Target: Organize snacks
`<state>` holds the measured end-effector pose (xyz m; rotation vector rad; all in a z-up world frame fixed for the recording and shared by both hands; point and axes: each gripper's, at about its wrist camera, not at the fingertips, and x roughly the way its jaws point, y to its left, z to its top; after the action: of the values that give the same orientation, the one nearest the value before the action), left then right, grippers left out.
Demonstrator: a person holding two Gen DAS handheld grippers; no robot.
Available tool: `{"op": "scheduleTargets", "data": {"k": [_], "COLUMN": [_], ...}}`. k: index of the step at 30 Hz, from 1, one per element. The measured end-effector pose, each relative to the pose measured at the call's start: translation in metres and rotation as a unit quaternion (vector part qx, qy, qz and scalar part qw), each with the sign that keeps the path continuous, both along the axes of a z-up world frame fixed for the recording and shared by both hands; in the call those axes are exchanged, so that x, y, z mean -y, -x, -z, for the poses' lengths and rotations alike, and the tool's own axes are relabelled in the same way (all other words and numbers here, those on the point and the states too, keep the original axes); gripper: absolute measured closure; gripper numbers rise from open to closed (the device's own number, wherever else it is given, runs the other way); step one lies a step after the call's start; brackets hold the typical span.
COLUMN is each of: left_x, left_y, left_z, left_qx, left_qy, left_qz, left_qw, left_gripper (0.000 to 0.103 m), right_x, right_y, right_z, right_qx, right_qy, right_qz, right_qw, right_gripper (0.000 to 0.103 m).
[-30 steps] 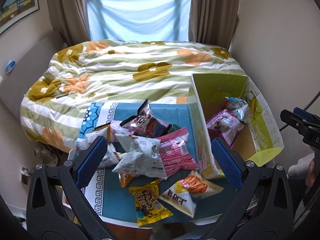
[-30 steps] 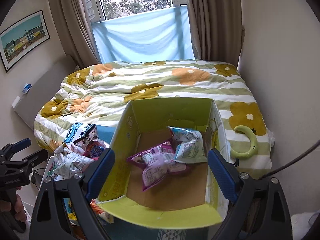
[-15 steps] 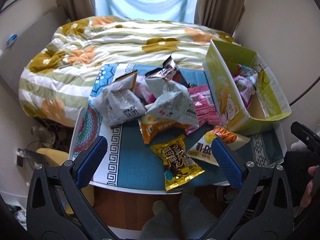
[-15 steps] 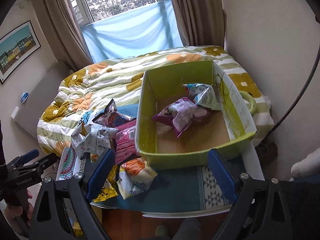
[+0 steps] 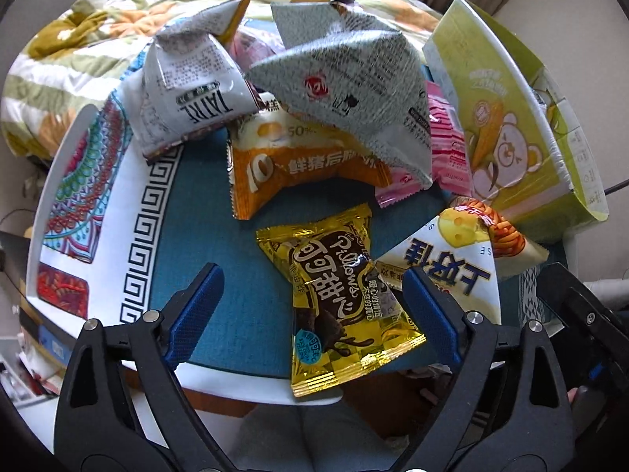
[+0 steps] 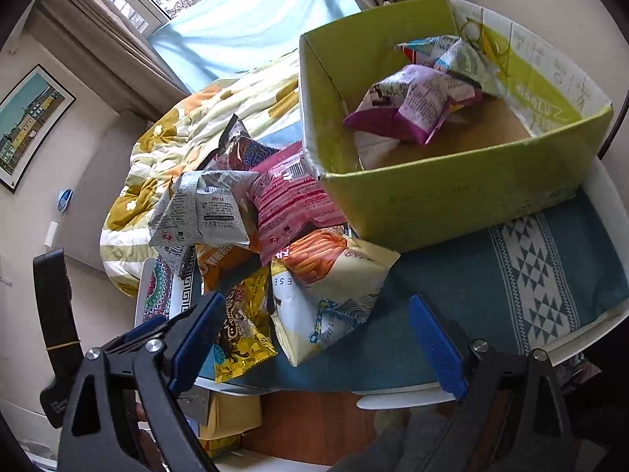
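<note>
A gold chocolate snack packet (image 5: pixel 334 295) lies at the table's front edge, between the blue pads of my left gripper (image 5: pixel 310 314). Its jaws are closing and neither pad presses on the packet. Beside it lies a white cheese-stick packet (image 5: pixel 452 263), which in the right wrist view (image 6: pixel 330 287) sits just ahead of my right gripper (image 6: pixel 316 342), open and holding nothing. Behind them are piled grey (image 5: pixel 354 70), orange (image 5: pixel 298 165) and pink (image 6: pixel 291 200) packets. The green cardboard box (image 6: pixel 452 200) holds a purple packet (image 6: pixel 412 110) and a pale one (image 6: pixel 452 55).
The snacks lie on a blue patterned cloth (image 5: pixel 196 228) over a white table (image 6: pixel 605 192) whose front edge is right below both grippers. A bed with a flowered quilt (image 6: pixel 169 137) stands behind. A person's legs (image 5: pixel 314 432) show under the table.
Both grippers have dropped close to the table and tilted downward. The left one now straddles the gold packet with narrower jaws. The right one has swung from over the box to the pile's front.
</note>
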<state>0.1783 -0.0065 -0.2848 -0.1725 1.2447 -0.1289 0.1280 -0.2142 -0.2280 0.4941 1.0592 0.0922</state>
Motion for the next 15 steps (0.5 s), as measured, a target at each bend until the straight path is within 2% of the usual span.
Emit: {"op": "scheduleTargets", "data": {"k": [5,8,10,13,15], "left_x": [0.007,0.012,0.015,0.014,0.017], "left_y": [-0.005,-0.007,-0.009,-0.009,-0.008], "left_z": [0.021,0.03,0.039,0.046,0.047], "left_qx": [-0.023,-0.037,-0.05,-0.055,-0.05], "left_qy": [0.006,0.012,0.015,0.022,0.013], "left_qz": [0.0,0.004,0.008,0.013,0.019], "left_qw": [0.9997,0.9992,0.9986,0.9981,0.9985], "left_gripper": [0.015,0.028,0.043,0.046,0.048], "right_x": [0.0,0.0,-0.001,-0.001,-0.001], "right_y": [-0.011,-0.018,-0.021,-0.025,-0.027], "right_z": [0.022,0.032,0.037,0.043,0.046], "right_qx": [-0.016,-0.027,-0.033,-0.036,-0.037], "right_qy": [-0.023,-0.031,-0.035,-0.039,-0.04], "right_qz": [0.011,0.011,0.012,0.015,0.016], "right_qw": [1.0,0.999,0.999,0.998,0.998], "right_gripper": [0.011,0.011,0.011,0.011,0.011]}}
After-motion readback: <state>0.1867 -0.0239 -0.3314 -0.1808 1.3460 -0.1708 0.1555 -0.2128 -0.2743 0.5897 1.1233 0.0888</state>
